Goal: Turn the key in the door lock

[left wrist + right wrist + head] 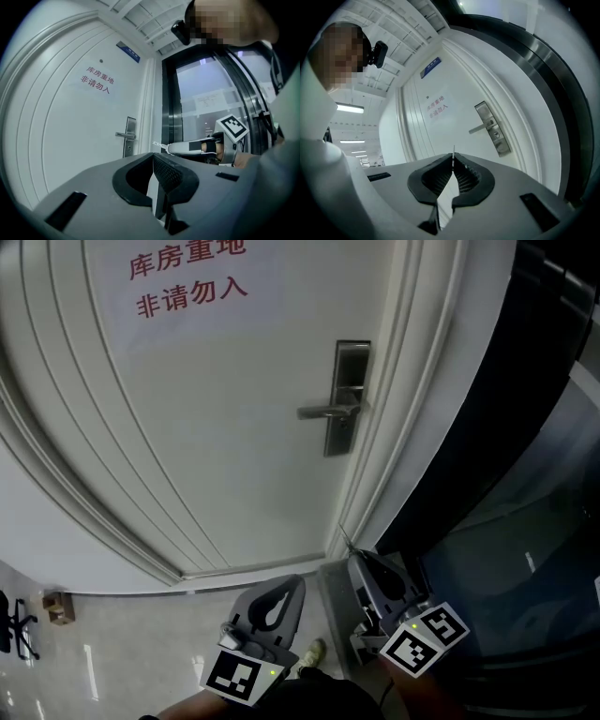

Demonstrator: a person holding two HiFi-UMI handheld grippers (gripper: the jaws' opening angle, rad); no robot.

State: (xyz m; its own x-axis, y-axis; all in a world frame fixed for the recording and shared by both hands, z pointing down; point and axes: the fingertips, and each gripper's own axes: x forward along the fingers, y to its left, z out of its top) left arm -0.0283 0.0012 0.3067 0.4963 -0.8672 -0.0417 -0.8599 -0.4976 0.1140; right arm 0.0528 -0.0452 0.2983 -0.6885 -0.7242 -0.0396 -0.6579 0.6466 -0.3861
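Note:
A white door carries a steel lock plate with a lever handle; the right gripper view shows the same plate with a keyhole below the lever. My right gripper is low by the door's edge, shut on a thin key. The key's tip sticks out beyond the closed jaws and stays well short of the lock. My left gripper hangs beside it, shut with nothing in it. The left gripper view shows the right gripper and key.
Red characters are printed high on the door. The white door frame borders a dark glass panel on the right. On the floor at the lower left are a small box and a chair base.

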